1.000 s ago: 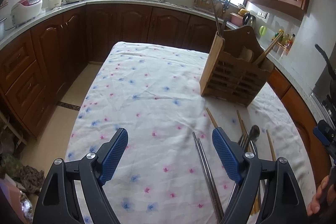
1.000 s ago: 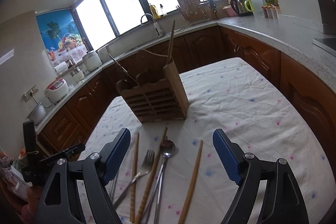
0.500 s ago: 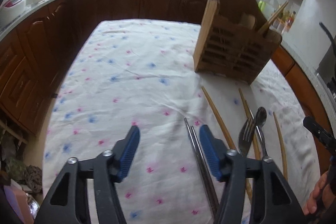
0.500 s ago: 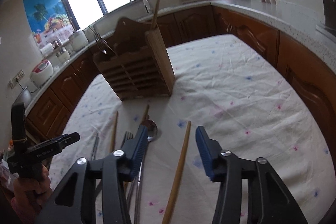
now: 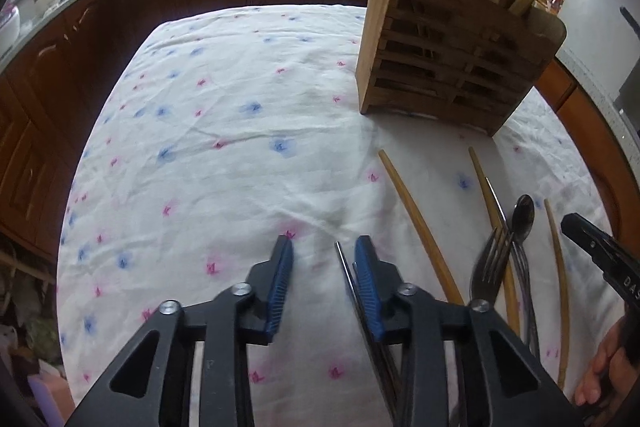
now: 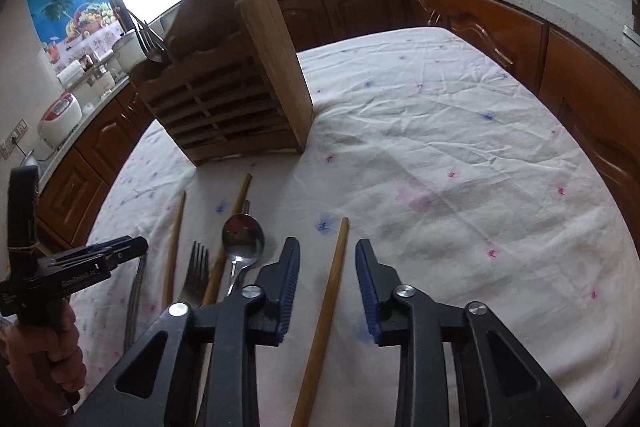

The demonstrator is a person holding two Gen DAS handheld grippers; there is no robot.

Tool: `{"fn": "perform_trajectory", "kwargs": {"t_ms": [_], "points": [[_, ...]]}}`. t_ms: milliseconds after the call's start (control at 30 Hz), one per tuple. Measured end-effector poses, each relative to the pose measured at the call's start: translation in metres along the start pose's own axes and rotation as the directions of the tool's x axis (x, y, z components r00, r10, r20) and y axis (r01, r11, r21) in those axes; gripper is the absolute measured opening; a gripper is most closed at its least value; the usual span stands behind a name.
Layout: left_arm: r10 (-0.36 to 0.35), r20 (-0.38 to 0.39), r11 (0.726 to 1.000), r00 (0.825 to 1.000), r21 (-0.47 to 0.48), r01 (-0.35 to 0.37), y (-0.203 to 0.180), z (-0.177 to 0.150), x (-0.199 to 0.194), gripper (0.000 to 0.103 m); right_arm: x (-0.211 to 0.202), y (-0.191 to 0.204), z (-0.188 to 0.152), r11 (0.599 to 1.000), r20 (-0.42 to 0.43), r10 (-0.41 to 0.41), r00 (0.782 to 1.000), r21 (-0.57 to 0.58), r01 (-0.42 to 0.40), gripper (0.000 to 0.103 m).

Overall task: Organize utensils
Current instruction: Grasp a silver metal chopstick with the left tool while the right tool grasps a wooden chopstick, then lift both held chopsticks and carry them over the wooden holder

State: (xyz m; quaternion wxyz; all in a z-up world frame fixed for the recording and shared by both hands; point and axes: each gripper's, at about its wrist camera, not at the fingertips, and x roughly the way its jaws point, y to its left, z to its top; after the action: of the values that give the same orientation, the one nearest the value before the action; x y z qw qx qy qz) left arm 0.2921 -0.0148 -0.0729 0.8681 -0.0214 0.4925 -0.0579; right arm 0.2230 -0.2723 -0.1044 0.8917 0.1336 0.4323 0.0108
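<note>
The right gripper (image 6: 327, 281) straddled a wooden chopstick (image 6: 329, 293), jaws apart — a skewed squeeze might roll it. The left gripper (image 5: 324, 277) gaped, its right finger beside the metal chopsticks (image 5: 345, 269).

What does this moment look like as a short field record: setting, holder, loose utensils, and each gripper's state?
setting: table under a floral tablecloth
holder: wooden utensil rack, upright, chopsticks already in it
loose utensils: fork, spoon, wooden chopsticks, metal chopsticks
left gripper: open, metal chopsticks alongside its right finger
right gripper: open, straddling one wooden chopstick, not closed on it
</note>
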Motion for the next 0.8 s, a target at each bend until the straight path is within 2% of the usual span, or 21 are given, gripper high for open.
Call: {"fn": "perform_trajectory", "kwargs": {"t_ms": [100,233,267,300,333,400,567,800], "points": [[0.025,0.015,0.999,1.0,0.038,-0.025,-0.007,-0.002,0.003,0.014,0.014,0.001,0.0,1.0,-0.039,-0.012,0.999,-0.01,0.012,0.024],[0.047,0.035,0.995,0.998,0.091,-0.05,-0.018,-0.007,0.004,0.006,0.017,0.008,0.001,0.998,-0.038,-0.046,0.998,-0.049,0.044,0.023],[0.049,0.039,0.994,0.998,0.096,-0.053,-0.02,-0.007,0.004,0.005,0.018,0.01,0.002,0.997,-0.04,-0.057,0.998,-0.061,0.055,0.021],[0.049,0.042,0.994,0.998,0.097,-0.053,-0.02,-0.008,0.004,0.005,0.019,0.011,0.003,0.995,-0.042,-0.07,0.997,-0.069,0.067,0.014],[0.043,0.043,0.995,0.998,0.093,-0.046,-0.019,-0.008,0.004,0.005,0.02,0.011,0.005,0.994,-0.044,-0.08,0.996,-0.075,0.077,0.009],[0.021,0.04,0.997,0.999,0.073,-0.024,-0.014,-0.007,0.002,0.004,0.021,0.008,0.008,0.996,-0.047,-0.064,0.997,-0.065,0.061,0.006],[-0.056,0.04,0.998,0.998,0.009,0.055,0.005,-0.003,-0.01,0.0,0.012,0.003,0.007,1.0,-0.03,-0.004,1.0,-0.019,0.003,0.005],[-0.102,0.094,0.994,0.99,-0.015,0.104,0.018,-0.008,-0.039,0.0,-0.012,0.012,0.013,0.999,0.024,0.043,0.999,-0.022,-0.042,0.005]]}}
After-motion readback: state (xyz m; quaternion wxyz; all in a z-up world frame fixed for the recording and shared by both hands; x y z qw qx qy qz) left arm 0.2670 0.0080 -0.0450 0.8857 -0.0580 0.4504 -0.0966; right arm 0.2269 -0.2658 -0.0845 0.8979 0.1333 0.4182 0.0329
